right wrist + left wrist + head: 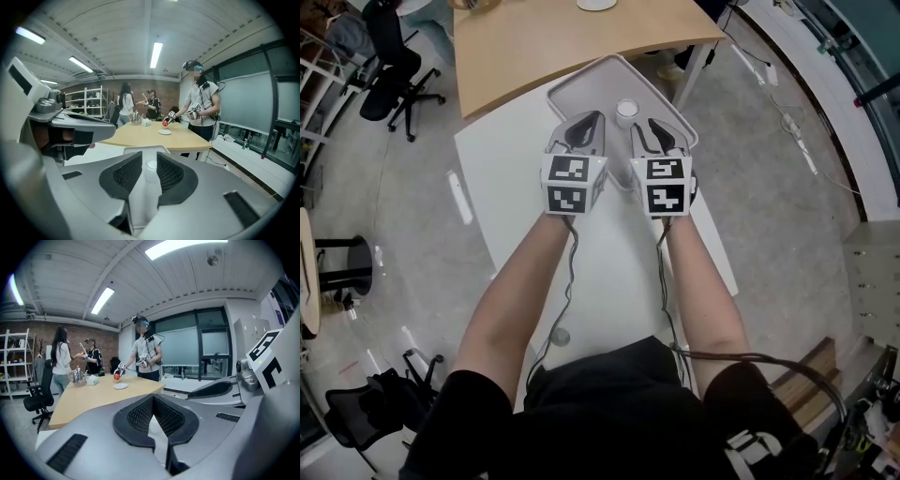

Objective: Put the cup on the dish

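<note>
The cup (626, 112) seems already set on the tray (589, 82), so the narrow-gapped, empty right gripper (649, 131) and closed left gripper (589, 124) should just back away.

A white cup (626, 112) stands in the grey tray (581, 80); left gripper (592, 122) and right gripper (654, 132) hover side by side over the tray's near edge.
</note>
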Demonstrator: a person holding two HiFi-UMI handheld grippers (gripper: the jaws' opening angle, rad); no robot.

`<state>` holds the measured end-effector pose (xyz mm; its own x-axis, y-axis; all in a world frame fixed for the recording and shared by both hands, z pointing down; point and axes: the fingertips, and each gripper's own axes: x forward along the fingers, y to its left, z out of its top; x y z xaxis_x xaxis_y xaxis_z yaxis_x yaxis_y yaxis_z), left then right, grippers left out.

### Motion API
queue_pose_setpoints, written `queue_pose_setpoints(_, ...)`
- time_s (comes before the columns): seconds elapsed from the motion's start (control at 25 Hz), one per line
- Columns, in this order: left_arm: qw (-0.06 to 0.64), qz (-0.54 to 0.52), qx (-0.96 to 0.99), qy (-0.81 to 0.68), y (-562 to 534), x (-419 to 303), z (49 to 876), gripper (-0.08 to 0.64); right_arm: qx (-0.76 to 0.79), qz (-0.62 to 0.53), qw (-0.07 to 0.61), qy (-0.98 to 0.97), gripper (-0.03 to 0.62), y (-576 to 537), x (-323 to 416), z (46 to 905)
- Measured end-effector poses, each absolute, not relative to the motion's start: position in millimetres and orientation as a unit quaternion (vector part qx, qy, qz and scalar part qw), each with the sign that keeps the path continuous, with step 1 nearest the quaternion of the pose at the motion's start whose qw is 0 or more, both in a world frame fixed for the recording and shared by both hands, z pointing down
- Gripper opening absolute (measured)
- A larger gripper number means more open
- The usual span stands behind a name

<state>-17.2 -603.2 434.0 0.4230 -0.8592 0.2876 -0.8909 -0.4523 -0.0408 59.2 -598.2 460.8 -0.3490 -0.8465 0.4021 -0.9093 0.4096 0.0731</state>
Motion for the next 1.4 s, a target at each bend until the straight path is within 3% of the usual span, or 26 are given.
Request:
queue_pose_setpoints(0.12, 0.053, 0.12, 0.845, -0.518, -582, -22, 413, 0.008, 0.553, 0.066, 0.177, -0.811, 0.043, -576, 57, 437)
queue_pose_setpoints(0.28, 0.049, 0.095, 0.85, -0.516, -548, -29, 385, 0.006, 0.56, 0.052, 0.147, -0.813, 0.015, -543, 51, 406)
queue_pose_setpoints(0.8, 0.015, 0.04, 0.862, -0.505, -420, -60, 301, 0.008, 0.553, 0.017, 0.078, -0.83, 0.012, -419, 10, 309)
queue_pose_setpoints(1.4, -0.014, 0.001, 0.877, -0.48, -286, -70, 261, 0.006, 0.558, -0.021, 0.046, -0.828, 0.012, -294, -5, 264)
